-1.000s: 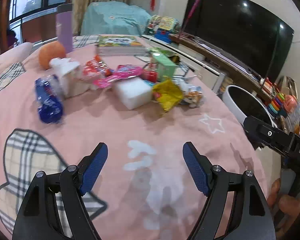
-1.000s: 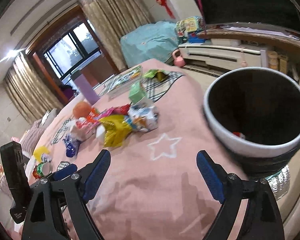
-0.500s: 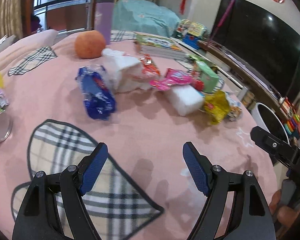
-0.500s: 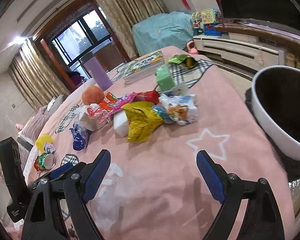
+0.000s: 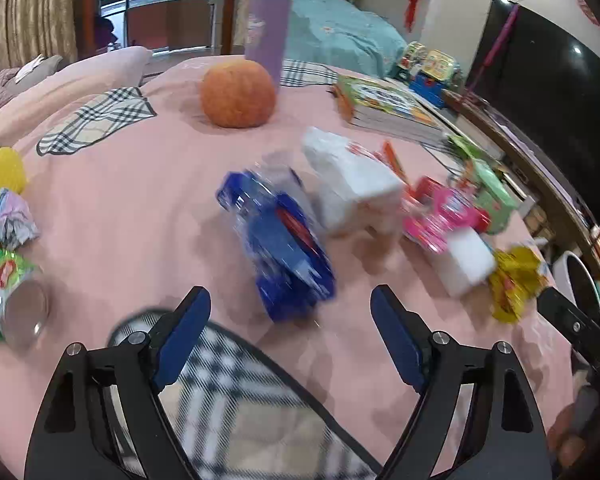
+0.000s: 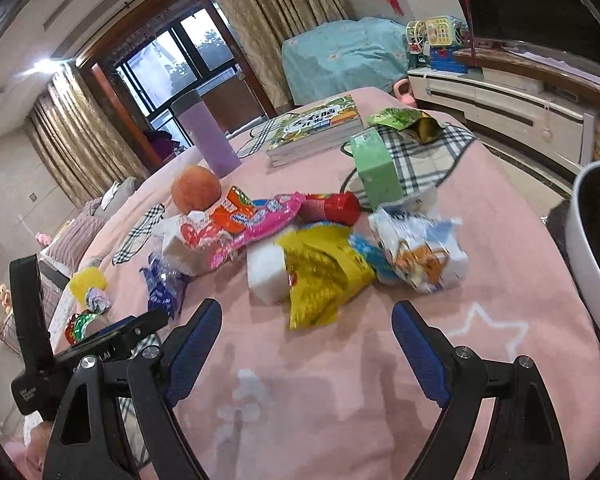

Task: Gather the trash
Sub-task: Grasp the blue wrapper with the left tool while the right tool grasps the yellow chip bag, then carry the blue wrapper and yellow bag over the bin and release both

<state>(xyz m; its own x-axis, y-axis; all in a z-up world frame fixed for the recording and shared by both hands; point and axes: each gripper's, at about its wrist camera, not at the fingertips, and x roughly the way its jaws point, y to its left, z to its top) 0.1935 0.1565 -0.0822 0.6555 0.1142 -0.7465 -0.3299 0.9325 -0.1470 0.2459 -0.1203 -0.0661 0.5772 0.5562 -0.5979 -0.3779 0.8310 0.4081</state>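
Left wrist view showed your left gripper (image 5: 290,312) with its jaws opening and nothing between the blue pads, hovering over the pink bedspread (image 5: 140,220). A blue wrapper (image 5: 278,240) lay just ahead of the fingertips, a little blurred. Beyond it sat a white tissue pack (image 5: 352,184), and farther off an orange (image 5: 238,94) with a purple bottle (image 5: 268,28) behind it. To the claw's right lay a pink wrapper (image 5: 440,216), a white foam block (image 5: 466,262) and a yellow wrapper (image 5: 514,280). To its left lay a crumpled paper ball (image 5: 12,218) and a green can (image 5: 8,298) on its side.

Your right gripper (image 6: 306,332) was spread wide too, clasping nothing. That yellow wrapper (image 6: 324,272) lay just ahead of it, slightly toward its left finger, touching the foam block (image 6: 266,272). A white-and-blue packet (image 6: 420,252) lay ahead toward its right finger. The white trash bin (image 6: 592,248) stood to its right, beside the bed's edge. A green box (image 6: 376,168) and a stack of books (image 6: 316,128) sat farther ahead.
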